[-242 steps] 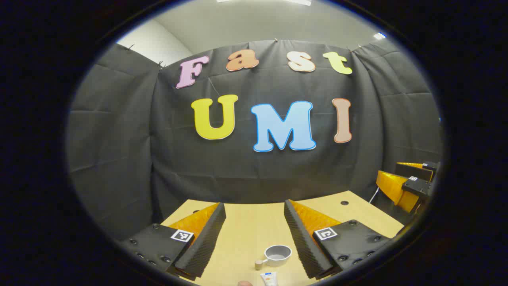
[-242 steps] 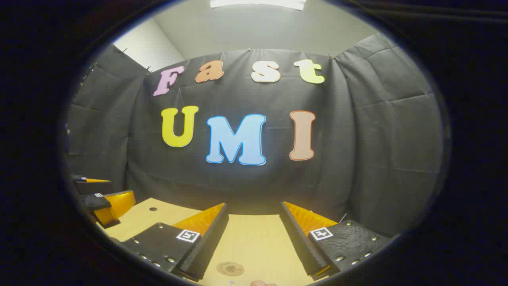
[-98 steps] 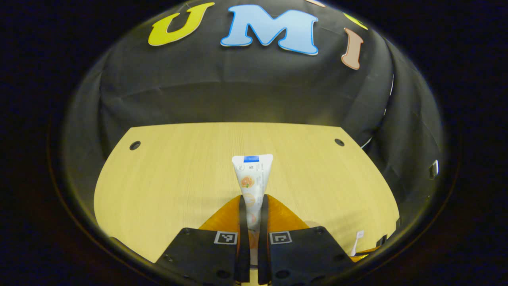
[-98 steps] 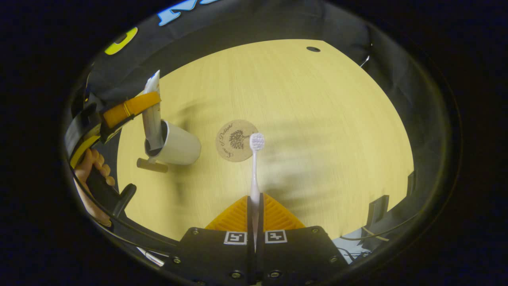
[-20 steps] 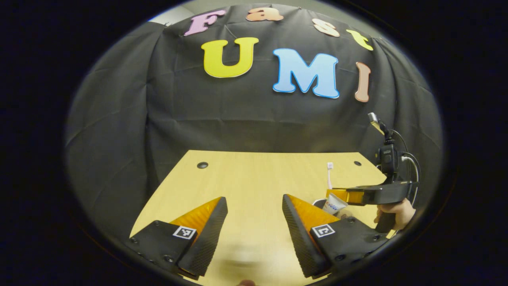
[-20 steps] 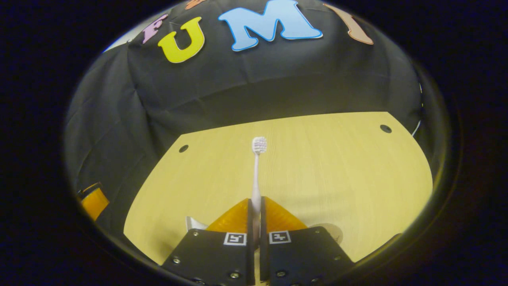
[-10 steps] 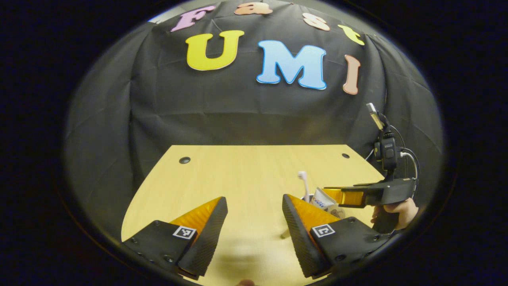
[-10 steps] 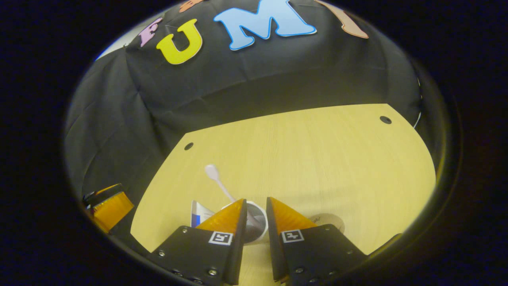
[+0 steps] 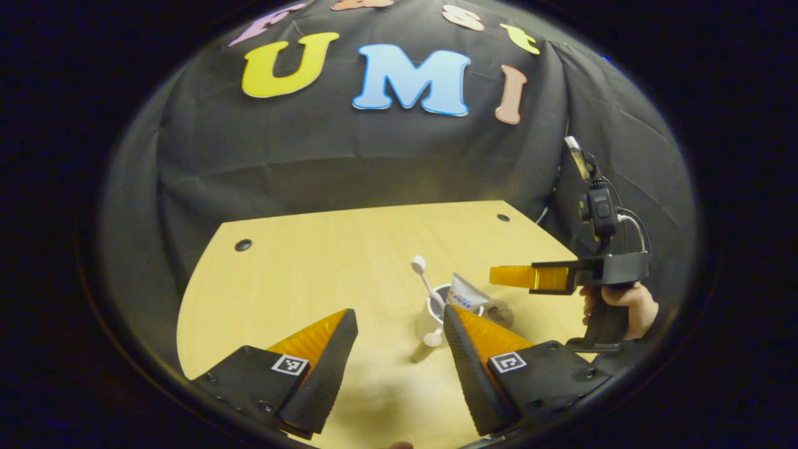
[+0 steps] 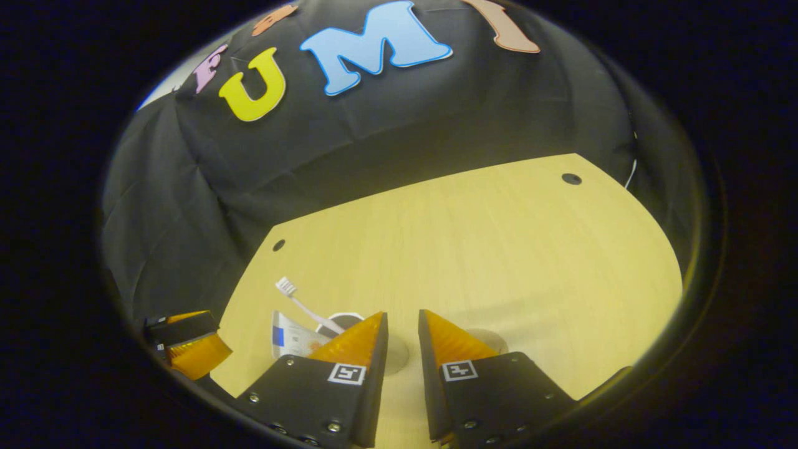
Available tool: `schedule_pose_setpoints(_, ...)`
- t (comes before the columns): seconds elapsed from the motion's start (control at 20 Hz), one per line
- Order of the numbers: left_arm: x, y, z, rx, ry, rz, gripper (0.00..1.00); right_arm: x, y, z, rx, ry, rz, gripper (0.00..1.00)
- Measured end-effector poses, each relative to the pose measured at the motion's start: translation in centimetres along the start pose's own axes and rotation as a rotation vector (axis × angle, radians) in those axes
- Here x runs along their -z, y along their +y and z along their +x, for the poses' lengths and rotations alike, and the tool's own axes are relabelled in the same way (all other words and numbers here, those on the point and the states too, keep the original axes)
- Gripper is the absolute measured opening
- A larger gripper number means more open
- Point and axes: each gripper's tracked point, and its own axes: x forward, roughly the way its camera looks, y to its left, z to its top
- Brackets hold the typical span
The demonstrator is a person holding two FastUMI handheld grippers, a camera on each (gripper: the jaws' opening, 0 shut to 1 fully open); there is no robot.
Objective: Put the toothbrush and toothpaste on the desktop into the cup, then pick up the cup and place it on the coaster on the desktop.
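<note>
on the pale wood desk (image 9: pixel 299 274), inside a booth hung with black cloth (image 9: pixel 349 162), the first half of our job looks done: the brush (image 9: pixel 426 285) and the paste (image 9: pixel 467 293) both stand in the white cup (image 9: pixel 430 318), brush head leaning out to one side, tube tail poking over the rim. we hold our left gripper (image 9: pixel 399 362) low over the desk, fingers spread wide with nothing between them, the cup and its stubby handle just ahead of the right-hand finger. our right gripper (image 10: pixel 402 343) hangs above the desk with its fingers a little apart and empty; in the left gripper view it hovers just beyond the cup, held by a hand (image 9: pixel 623 302). the coaster (image 10: pixel 483 340) lies on the desk close beside the cup, partly hidden behind a finger. we judge the next step to be lifting the cup, which calls for a firm, level grip on wall or handle so the tall brush does not tip out. the desk has small dark holes near its far corners.
</note>
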Motion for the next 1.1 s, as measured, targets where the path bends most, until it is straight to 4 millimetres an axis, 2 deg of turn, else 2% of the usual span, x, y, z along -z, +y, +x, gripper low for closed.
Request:
schedule_pose_setpoints(0.05,0.4,-0.8,0.5,0.042,0.035,0.02,0.91,0.1,-0.9,-0.4,0.017,-0.002,0.013,0.3)
schedule_pose_setpoints(0.3,2.3,-2.2,2.7,0.167,0.19,0.154,0.9,0.8,-5.1,-2.7,0.081,-0.007,0.108,0.3)
schedule_pose_setpoints(0.7,6.9,-1.6,5.1,0.199,0.442,0.303,0.92,2.0,-11.3,-6.1,0.182,-0.017,0.237,0.3)
schedule_pose_setpoints(0.75,7.4,-1.6,5.6,0.204,0.469,0.325,0.9,2.3,-12.1,-6.4,0.194,-0.015,0.251,0.3)
schedule_pose_setpoints(0.85,8.0,-1.2,5.7,0.202,0.518,0.367,0.9,2.8,-13.4,-7.2,0.213,-0.013,0.281,0.3)
schedule_pose_setpoints(0.9,8.2,-0.9,5.7,0.198,0.536,0.385,0.89,3.2,-13.9,-7.4,0.223,-0.01,0.297,0.35)
schedule_pose_setpoints(1.0,8.5,-1.0,6.4,0.191,0.566,0.413,0.91,3.7,-15.0,-7.9,0.239,-0.007,0.332,0.35)
schedule_pose_setpoints(1.05,8.6,-1.4,7.0,0.192,0.577,0.426,0.92,3.8,-15.4,-8.0,0.244,-0.006,0.347,0.3)
schedule_pose_setpoints(1.1,8.6,-1.5,7.2,0.192,0.586,0.441,0.92,4.2,-15.7,-8.2,0.25,-0.003,0.359,0.3)
